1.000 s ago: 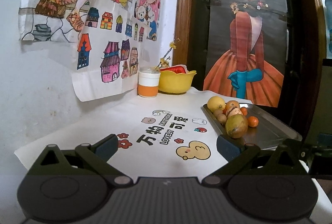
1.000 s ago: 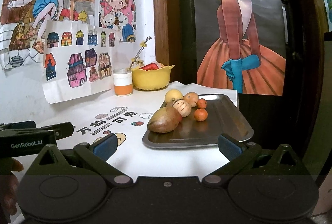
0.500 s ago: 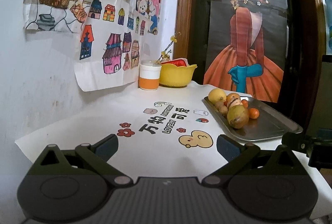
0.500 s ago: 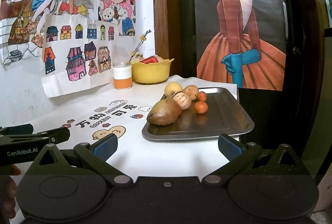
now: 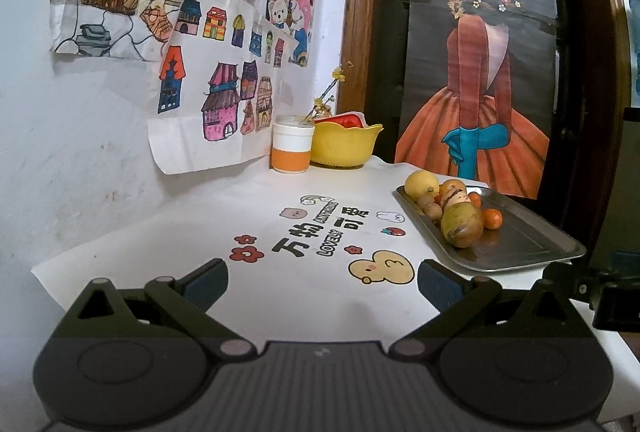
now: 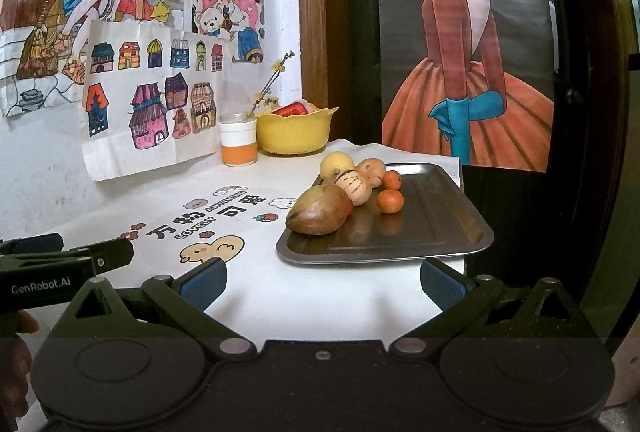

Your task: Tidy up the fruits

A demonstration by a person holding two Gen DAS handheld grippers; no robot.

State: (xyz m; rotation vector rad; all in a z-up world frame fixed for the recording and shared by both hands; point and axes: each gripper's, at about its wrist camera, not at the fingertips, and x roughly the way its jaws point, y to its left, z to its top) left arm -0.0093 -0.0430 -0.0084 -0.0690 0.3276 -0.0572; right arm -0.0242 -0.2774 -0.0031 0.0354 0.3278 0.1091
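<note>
Fruit (image 6: 344, 194) sits bunched at the far-left corner of the tray (image 6: 440, 232). I hold both grippers, left (image 5: 322, 282) and right (image 6: 323, 278), short of the tray, fingers spread and empty, likely for reach.

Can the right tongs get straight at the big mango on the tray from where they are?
Probably yes. The right tongs are open and empty, and the mango lies at the tray's near-left corner, nothing between. The striped fruit touches it behind.
</note>
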